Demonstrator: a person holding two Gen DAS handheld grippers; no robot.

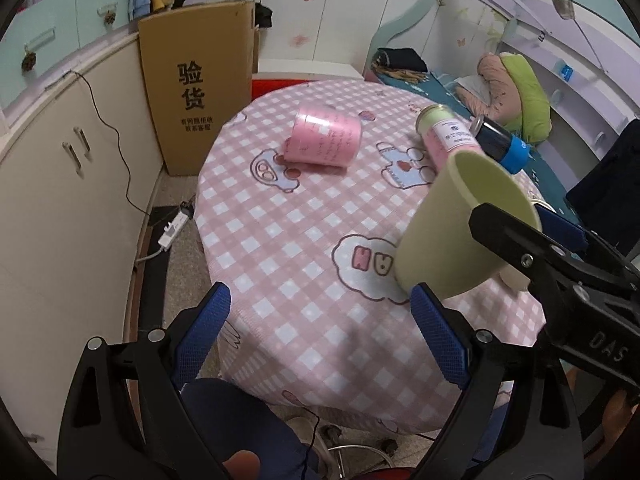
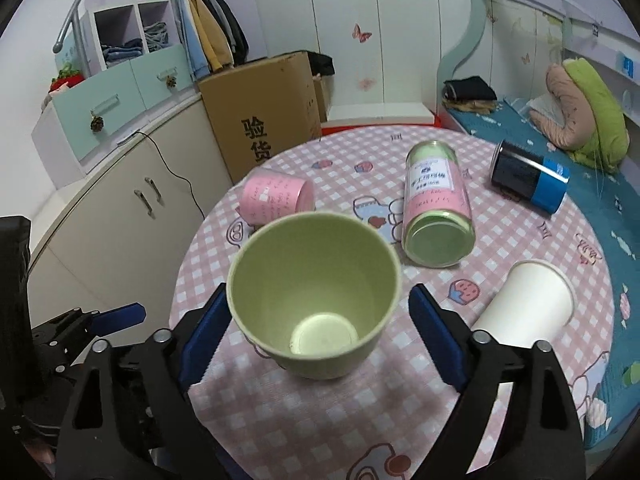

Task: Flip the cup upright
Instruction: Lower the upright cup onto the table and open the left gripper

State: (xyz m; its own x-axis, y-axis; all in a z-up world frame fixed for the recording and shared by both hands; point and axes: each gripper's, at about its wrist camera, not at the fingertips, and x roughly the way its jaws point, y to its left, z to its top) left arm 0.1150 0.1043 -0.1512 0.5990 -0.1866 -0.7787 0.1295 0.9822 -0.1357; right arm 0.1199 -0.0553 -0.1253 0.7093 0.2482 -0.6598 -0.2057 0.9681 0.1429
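Cup: green cup [image 2: 314, 304], light, stiff, smooth-walled; tilted above the bench [image 2: 520, 240] near edge.
Right tongs [image 2: 316, 344]: straddle its lower wall; contact unclear.
Left tongs [image 1: 320, 340]: wide, empty.
Hold: mid-wall.

A tall cardboard box [image 1: 200, 92] leans on cream cabinets [image 1: 68, 184] at the left. White wardrobe doors [image 2: 360, 32] carry butterfly stickers [image 2: 362, 34]. A bed [image 2: 532, 132] with a teal sheet stands at the right.

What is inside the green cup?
The green cup looks empty: only its pale bottom and bare inner walls show. The right tool stands around it, open. The tablecloth under its base is hidden.
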